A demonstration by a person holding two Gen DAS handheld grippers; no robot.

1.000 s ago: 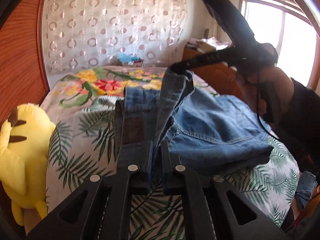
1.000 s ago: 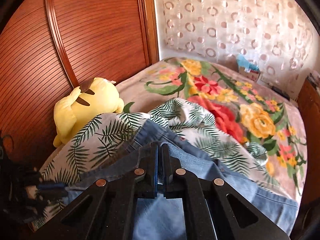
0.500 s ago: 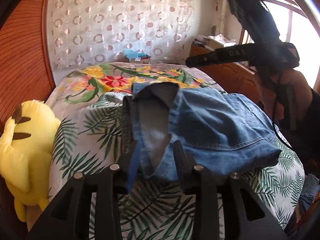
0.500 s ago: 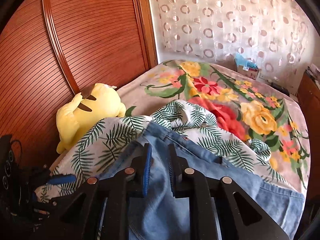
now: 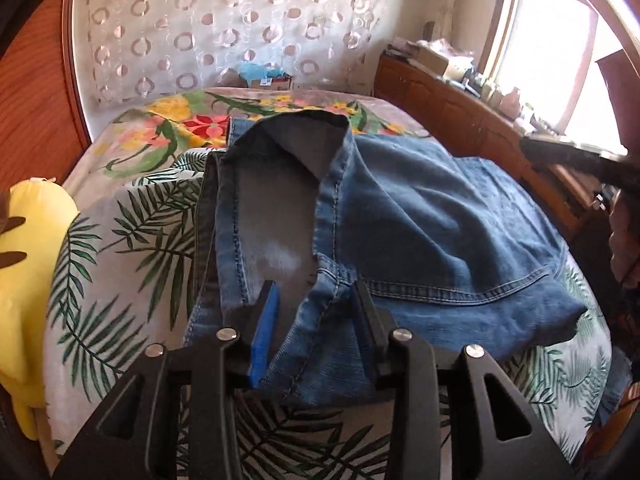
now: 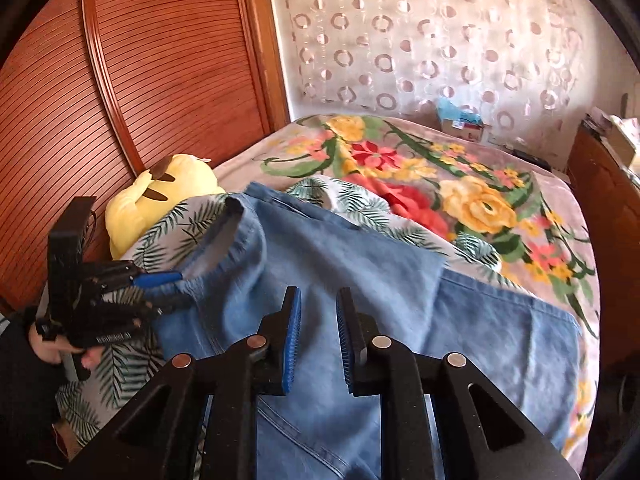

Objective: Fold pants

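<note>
left wrist view: the left gripper (image 5: 314, 298) has just been opening — its jaws stand apart, a denim fold lying between them but not pinched. the pants (image 5: 400, 240) lie folded over on the palm-print sheet (image 5: 120, 280) of the bed, near a yellow plush toy (image 5: 28, 280). right wrist view: the right gripper (image 6: 318, 304) has also just been opening, jaws apart over the denim with nothing clamped.
</note>
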